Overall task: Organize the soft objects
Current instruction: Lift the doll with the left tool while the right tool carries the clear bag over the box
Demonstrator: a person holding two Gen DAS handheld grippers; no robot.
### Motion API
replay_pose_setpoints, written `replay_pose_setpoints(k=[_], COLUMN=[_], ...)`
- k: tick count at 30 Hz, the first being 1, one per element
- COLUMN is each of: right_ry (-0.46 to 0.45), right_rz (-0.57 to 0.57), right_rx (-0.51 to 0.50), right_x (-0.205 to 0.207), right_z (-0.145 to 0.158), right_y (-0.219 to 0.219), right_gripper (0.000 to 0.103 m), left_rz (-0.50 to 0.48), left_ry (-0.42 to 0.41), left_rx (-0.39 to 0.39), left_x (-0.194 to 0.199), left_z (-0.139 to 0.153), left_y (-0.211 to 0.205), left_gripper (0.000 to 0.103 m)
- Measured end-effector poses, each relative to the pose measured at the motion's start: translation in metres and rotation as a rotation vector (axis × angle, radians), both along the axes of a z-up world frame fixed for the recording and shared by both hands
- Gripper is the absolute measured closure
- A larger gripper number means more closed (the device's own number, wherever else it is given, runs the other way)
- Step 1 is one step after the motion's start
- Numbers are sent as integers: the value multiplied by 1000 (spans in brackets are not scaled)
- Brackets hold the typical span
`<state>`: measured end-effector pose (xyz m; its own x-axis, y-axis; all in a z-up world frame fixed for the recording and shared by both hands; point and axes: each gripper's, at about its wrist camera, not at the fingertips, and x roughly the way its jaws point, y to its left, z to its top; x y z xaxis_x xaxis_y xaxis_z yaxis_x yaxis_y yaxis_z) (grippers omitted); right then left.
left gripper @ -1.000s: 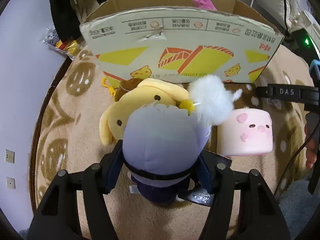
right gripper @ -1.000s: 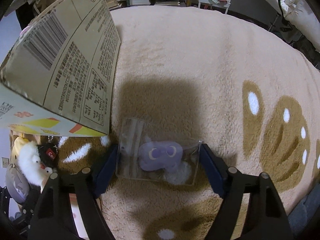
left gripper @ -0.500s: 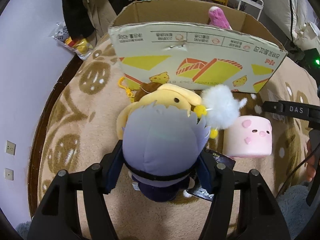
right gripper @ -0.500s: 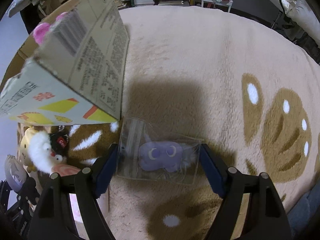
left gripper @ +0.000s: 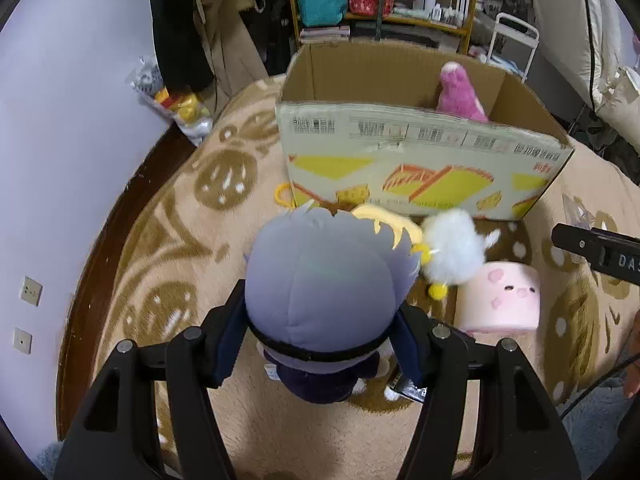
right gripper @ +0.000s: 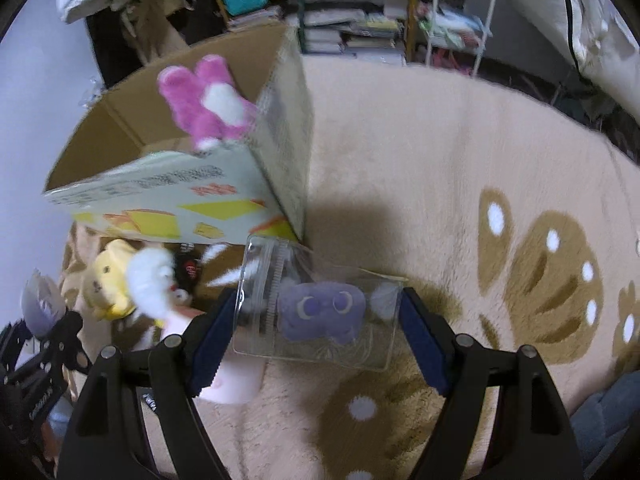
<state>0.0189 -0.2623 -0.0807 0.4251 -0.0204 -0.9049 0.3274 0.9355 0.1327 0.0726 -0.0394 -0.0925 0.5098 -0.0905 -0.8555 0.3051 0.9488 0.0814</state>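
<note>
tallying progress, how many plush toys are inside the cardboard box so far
1 visible: a pink plush leaning in the box's far right corner. More may lie hidden behind its front wall.

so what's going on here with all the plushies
A person is tidying soft toys with a gripper in each hand. The left gripper clamps a grey-haired plush doll; the right gripper clamps a clear plastic pouch holding a purple plush. Ahead is an open cardboard box with a pink plush toy inside.
</note>
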Motion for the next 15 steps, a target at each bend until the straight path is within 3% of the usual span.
replay_pose_setpoints(k=[5, 15], right_ry=[-71, -234], right_rz=[23, 67], right_rx=[-5, -127], right_x=[-13, -5], right_z=[20, 54], right_y=[3, 6], right_gripper=[19, 19], left_rz=[-14, 9], left_ry=[-78, -285], left_rx=[-32, -91], left_x=[-3, -12], left_z=[24, 73], left_y=[1, 8], left_gripper=[40, 40])
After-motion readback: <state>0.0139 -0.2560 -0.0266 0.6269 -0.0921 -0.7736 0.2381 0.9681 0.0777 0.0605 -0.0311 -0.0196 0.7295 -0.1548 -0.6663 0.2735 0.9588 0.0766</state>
